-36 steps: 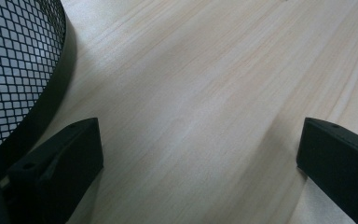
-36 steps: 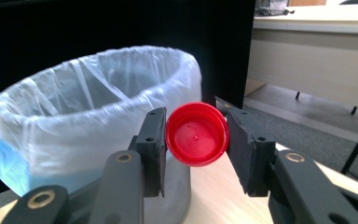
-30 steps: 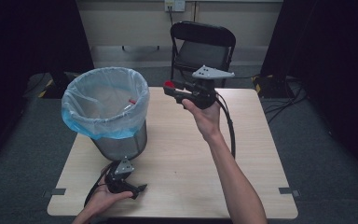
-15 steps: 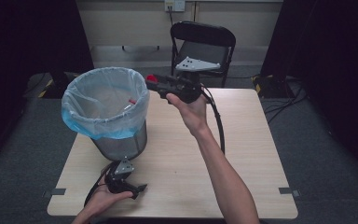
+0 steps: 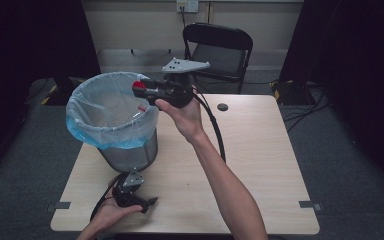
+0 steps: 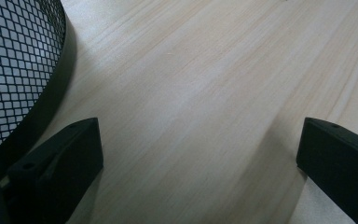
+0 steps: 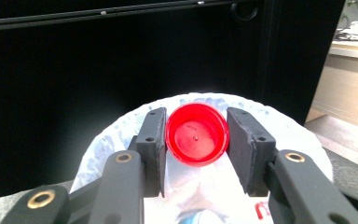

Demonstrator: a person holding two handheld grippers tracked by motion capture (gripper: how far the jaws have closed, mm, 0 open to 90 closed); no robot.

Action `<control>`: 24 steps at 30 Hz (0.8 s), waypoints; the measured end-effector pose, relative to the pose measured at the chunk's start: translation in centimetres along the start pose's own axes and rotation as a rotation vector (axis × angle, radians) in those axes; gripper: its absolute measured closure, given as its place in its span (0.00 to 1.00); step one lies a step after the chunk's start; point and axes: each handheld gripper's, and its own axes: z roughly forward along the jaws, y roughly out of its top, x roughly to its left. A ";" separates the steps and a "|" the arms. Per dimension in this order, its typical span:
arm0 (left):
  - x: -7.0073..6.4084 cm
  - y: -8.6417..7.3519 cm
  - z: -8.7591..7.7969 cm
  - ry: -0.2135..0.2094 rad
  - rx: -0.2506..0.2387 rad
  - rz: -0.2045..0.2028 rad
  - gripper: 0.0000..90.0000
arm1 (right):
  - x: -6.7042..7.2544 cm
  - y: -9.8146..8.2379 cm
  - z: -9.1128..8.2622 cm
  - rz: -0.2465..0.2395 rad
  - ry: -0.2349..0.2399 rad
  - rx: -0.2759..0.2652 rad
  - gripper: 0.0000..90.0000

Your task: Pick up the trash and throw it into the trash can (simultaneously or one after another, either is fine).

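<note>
On a pale wood table (image 5: 260, 150) in a dark room, the right gripper (image 7: 196, 140) grasps a red cap (image 7: 196, 134); the left gripper (image 6: 200, 158) rests released.

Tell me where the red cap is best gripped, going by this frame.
Across its round rim, one jaw on each opposite side, coming in edge-on. The right gripper holds the red cap that way over the bin: pads press its curved side wall, and its open hollow faces the camera. The shallow, stiff wall probably suits that pinch.
</note>
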 end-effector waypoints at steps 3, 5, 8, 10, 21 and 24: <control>0.0 0.0 0.0 -0.001 0.001 0.000 0.00 | 0.0 0.3 0.8 0.010 0.016 -0.002 0.66; 0.0 0.0 0.0 0.000 0.000 0.001 0.00 | -0.1 0.5 1.3 0.016 0.025 0.001 0.66; 0.0 0.0 0.0 0.000 0.000 0.001 0.00 | 0.0 0.6 2.2 0.009 0.032 0.023 0.66; 0.0 0.0 0.0 -0.001 -0.004 -0.005 0.00 | 0.0 0.6 2.8 0.009 0.044 0.038 0.66; 0.0 0.0 0.0 -0.001 -0.004 -0.006 0.00 | 0.1 -0.1 5.1 0.017 0.083 0.135 0.66; 0.0 0.0 0.0 -0.002 -0.003 -0.006 0.00 | 0.1 -0.2 5.2 0.011 0.083 0.142 0.61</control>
